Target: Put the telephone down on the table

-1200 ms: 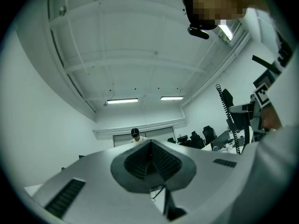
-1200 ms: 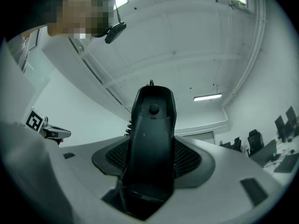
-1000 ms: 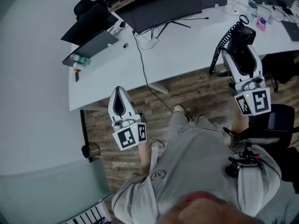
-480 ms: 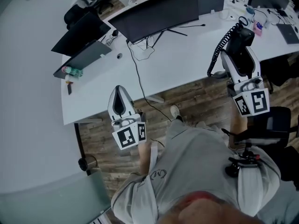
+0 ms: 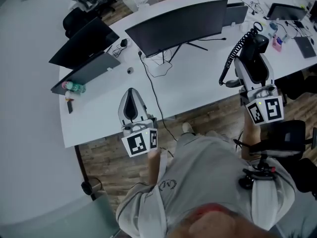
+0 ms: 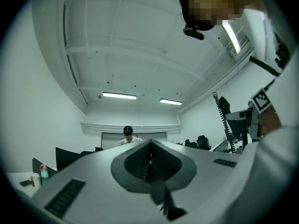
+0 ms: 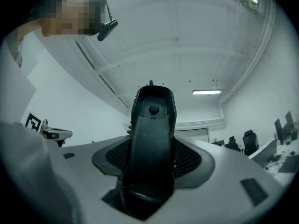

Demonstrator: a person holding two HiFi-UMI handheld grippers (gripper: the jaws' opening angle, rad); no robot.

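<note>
So the person stands at the front edge of the white curved table point(image 5: 198, 78) with both forearms pushed out ahead, one gripper in each hand. Both grippers are tipped upward, since each gripper view looks over its own jaws at the ceiling and strip lights. The right gripper point(image 5: 253, 58) point(image 7: 152, 148) is out over the right part of the table, just in from the front edge, and its jaws are clamped on the black telephone handset point(image 5: 259, 38) point(image 7: 152, 125). The handset stands upright between the two mesh pads and sticks out well past them. From overhead it's honestly hard to say whether the handset touches the tabletop. Its coiled cord point(image 5: 234, 53) runs from the handset's top down toward the front edge of the table on the person's left of that gripper. The left gripper point(image 5: 131, 95) point(image 6: 150, 148) sits over the front edge further left, below the big curved monitor point(image 5: 178, 26). Its jaws are pressed together with nothing between them. The marker cubes on both grippers face the head camera, and the hands sit mostly tucked under them.
</note>
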